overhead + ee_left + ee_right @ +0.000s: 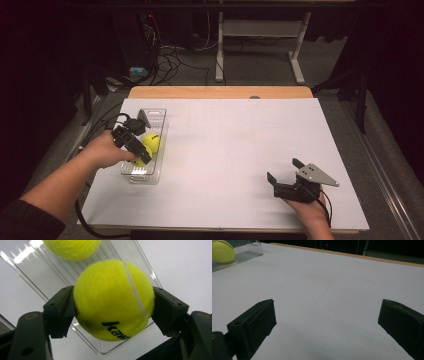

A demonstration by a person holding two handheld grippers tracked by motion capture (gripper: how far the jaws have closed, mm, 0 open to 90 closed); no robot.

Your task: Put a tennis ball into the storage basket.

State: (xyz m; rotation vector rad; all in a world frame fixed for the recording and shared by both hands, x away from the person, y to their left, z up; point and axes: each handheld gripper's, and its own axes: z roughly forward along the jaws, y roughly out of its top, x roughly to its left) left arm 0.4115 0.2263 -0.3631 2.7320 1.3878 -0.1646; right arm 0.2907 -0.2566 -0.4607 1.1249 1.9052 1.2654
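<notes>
My left gripper [142,158] is shut on a yellow tennis ball [113,300], its pads [61,308] pressing both sides. It holds the ball just over the near end of a clear plastic tray [146,175] at the table's left. A second tennis ball [151,141] lies in the tray a little farther along, and it is the ball [72,248] at the top of the left gripper view. My right gripper [284,169] rests near the front right of the table, open, with nothing between its fingers [255,322].
A white sheet [240,135] covers the table, with a wooden strip [220,92] along the far edge. Cables [107,122] trail off the table's left side. From the right gripper view the tray [242,256] and a ball [222,251] lie far off at the upper left.
</notes>
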